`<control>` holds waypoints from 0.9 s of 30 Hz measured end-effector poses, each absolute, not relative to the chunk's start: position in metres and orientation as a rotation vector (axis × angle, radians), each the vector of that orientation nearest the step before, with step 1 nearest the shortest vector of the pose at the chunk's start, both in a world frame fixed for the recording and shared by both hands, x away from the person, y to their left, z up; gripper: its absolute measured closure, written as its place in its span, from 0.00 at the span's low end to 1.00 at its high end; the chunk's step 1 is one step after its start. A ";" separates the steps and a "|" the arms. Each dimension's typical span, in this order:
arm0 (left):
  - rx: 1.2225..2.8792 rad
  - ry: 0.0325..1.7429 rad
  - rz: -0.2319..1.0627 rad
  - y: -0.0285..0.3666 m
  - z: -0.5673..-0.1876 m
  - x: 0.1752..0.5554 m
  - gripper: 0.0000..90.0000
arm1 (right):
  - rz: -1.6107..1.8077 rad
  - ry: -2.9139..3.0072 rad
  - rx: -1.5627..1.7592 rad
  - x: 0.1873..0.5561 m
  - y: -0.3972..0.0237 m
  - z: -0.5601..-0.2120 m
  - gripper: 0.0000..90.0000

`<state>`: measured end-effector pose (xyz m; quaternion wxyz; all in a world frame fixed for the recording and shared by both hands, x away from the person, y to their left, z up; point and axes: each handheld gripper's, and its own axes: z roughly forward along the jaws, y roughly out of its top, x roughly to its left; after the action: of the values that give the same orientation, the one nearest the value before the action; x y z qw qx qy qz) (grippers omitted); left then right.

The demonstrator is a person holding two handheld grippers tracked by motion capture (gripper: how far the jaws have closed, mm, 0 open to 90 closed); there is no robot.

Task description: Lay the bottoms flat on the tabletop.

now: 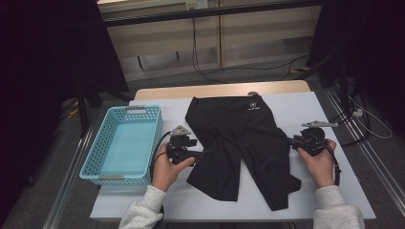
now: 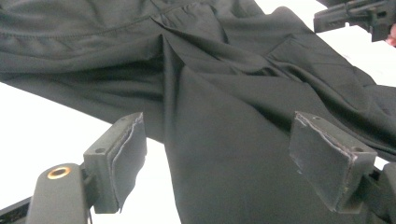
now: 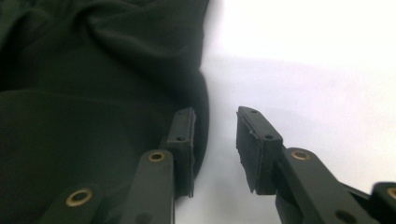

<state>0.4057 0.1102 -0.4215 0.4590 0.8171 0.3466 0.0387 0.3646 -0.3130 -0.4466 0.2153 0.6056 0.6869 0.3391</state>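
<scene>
Black shorts (image 1: 243, 138) lie flat on the white table (image 1: 334, 191), near a blue basket (image 1: 122, 143). The left gripper (image 2: 219, 158) has its jaws wide apart over the cloth – not pinching. The right gripper (image 3: 215, 144) sits at the shorts' edge – jaws apart, nothing between.

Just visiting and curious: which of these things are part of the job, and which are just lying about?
In the job:
black shorts
left tool, open
right tool, open
blue basket, probably

Lying about:
cables on the floor
</scene>
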 end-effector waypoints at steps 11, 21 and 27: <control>2.012 0.825 0.093 0.101 -0.417 0.404 0.22 | 0.909 2.045 1.618 0.340 -0.289 -0.454 0.71; 1.998 0.813 0.091 0.094 -0.417 0.402 0.22 | 1.079 2.122 1.556 0.341 -0.272 -0.441 0.97; 2.011 0.813 0.083 0.091 -0.421 0.401 0.22 | 0.965 1.979 1.572 0.341 -0.289 -0.438 0.97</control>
<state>0.4010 0.0911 -0.4213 0.4665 0.8195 0.3311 0.0338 0.3414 -0.2890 -0.4383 0.2162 0.5673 0.7143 0.3482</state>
